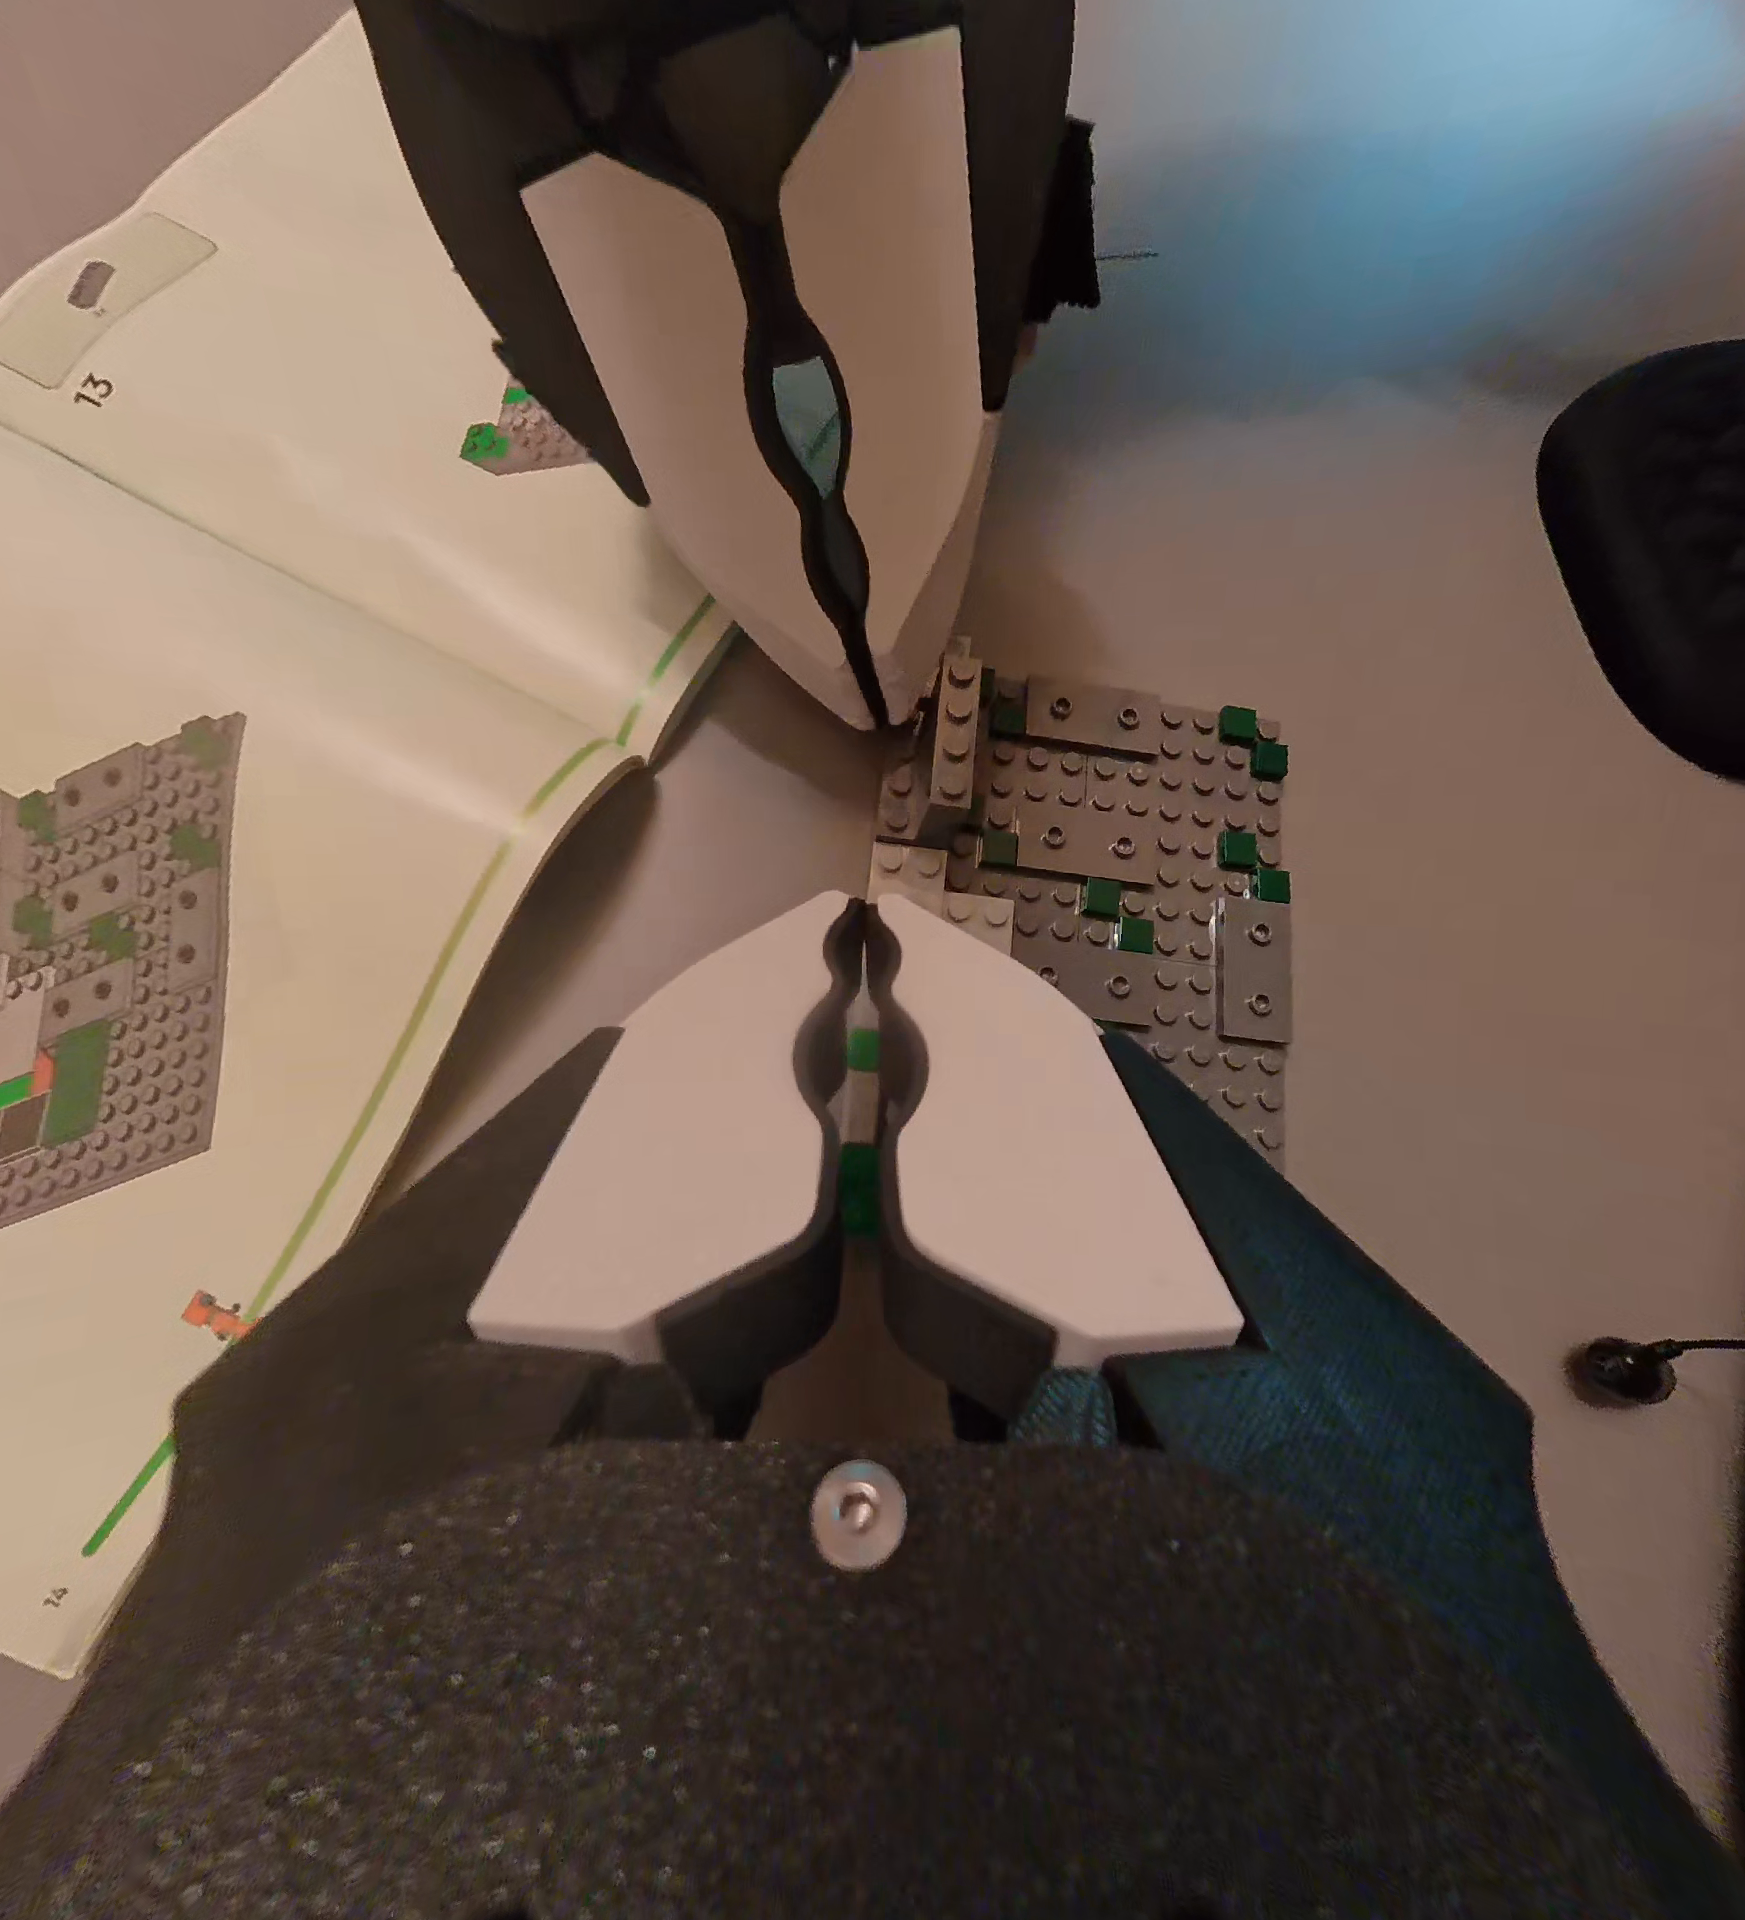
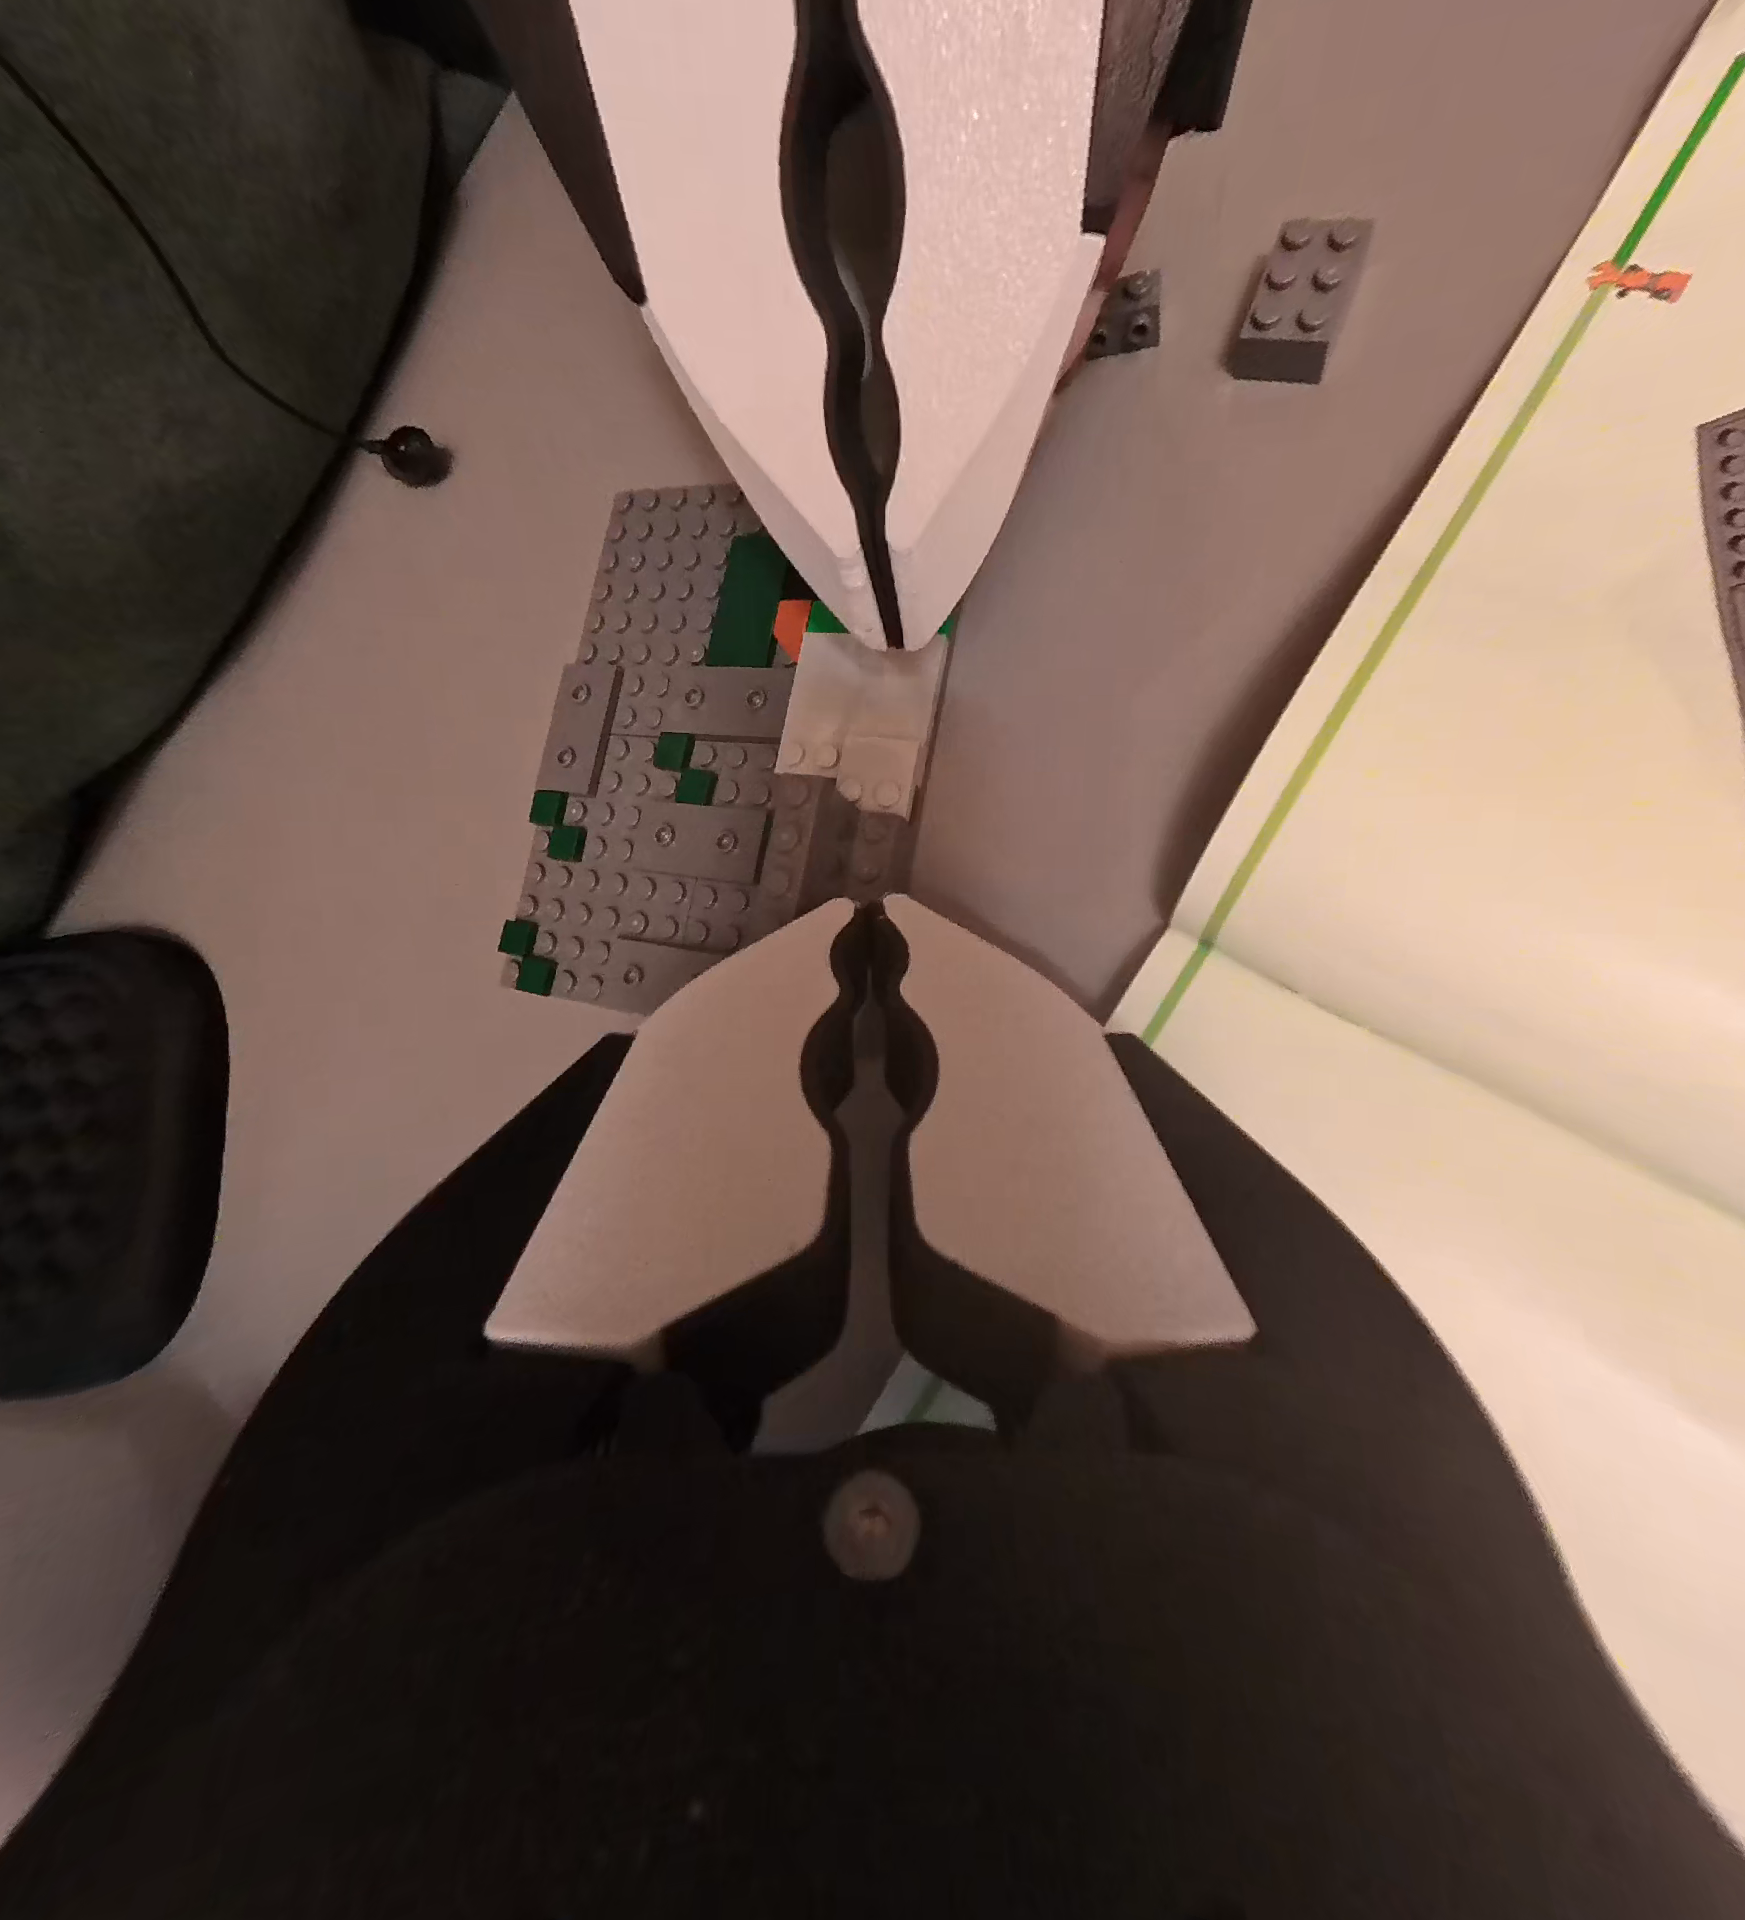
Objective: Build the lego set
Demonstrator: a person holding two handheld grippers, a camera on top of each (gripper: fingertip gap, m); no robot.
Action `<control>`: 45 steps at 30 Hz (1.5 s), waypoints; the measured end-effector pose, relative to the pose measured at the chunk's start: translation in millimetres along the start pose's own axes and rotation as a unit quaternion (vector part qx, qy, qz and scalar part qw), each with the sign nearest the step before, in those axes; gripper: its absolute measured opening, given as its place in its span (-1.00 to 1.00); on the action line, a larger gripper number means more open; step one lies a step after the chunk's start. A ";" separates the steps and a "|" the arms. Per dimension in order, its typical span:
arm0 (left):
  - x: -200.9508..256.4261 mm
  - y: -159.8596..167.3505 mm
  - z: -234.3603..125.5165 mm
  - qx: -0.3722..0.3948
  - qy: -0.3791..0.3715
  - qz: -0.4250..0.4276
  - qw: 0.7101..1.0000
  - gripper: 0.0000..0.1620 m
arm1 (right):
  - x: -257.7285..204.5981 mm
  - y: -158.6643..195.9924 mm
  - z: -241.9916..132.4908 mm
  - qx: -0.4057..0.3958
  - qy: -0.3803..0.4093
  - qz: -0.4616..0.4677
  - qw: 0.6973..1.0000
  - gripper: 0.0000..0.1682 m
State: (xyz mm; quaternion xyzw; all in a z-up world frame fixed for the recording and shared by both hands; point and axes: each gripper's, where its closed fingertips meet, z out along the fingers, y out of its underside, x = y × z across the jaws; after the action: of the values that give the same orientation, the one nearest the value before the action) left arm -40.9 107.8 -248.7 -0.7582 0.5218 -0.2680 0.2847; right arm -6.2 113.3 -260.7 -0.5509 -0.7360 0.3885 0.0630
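White table: both grippers (image 1: 863, 906) (image 2: 873, 906) are closing on nothing, tips meeting over baseplate's (image 1: 1190, 790) booklet-side (image 1: 224, 623) edge (spare bricks (image 2: 1289, 301) lying beyond).

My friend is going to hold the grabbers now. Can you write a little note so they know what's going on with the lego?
Left gripper: shut, empty, tip at the near end of the grey studded lego base plate.
Right gripper: shut, empty, tip at the opposite end of the plate.
Done: grey flat tiles, small dark green squares, white bricks and a green and orange patch are already on the plate.
Left: two loose dark grey bricks lie on the table beside the open paper instruction booklet. Check the booklet for where they go; more steps probably follow.
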 end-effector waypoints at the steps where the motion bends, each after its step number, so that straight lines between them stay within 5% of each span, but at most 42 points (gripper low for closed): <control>1: 0.2 -0.3 0.1 0.001 -0.001 0.003 1.000 -1.00 | 0.3 -1.9 -1.8 0.006 0.007 -0.001 1.000 -1.00; 6: 4.1 -1.5 5.2 0.011 -0.004 0.012 1.000 -0.76 | -8.8 -13.5 -13.2 0.035 0.082 0.001 0.996 -1.00; 10: 9.3 -1.3 11.8 0.016 0.000 0.019 1.000 -0.71 | -20.0 -13.8 -8.9 0.036 0.147 0.001 0.989 -0.69; 15: 13.6 2.6 18.8 0.003 -0.003 0.030 1.000 -0.69 | -16.2 -13.4 0.2 0.023 0.214 -0.020 0.976 -0.70; 21: 14.0 1.6 24.8 0.005 -0.014 0.034 0.999 -0.70 | -10.1 -9.5 6.5 -0.017 0.208 -0.028 0.977 -0.90; 29: 14.9 -4.2 30.6 0.028 -0.013 0.049 0.998 -0.89 | -10.4 -11.2 7.9 0.025 0.183 0.013 0.983 -0.91; 40: 17.5 -4.8 32.0 0.051 -0.018 0.075 0.996 -0.89 | -13.9 -10.0 7.9 0.079 0.141 0.099 0.982 -0.91; 45: 17.0 -4.6 31.8 0.057 -0.008 0.061 0.996 -0.88 | -12.7 -10.1 7.5 0.088 0.185 0.103 0.973 -0.91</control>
State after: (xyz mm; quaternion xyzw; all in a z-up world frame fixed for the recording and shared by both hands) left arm -10.2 97.9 -265.7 -0.7095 0.5491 -0.2733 0.3470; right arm -13.0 97.7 -255.2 -0.6787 -0.6136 0.3473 0.2058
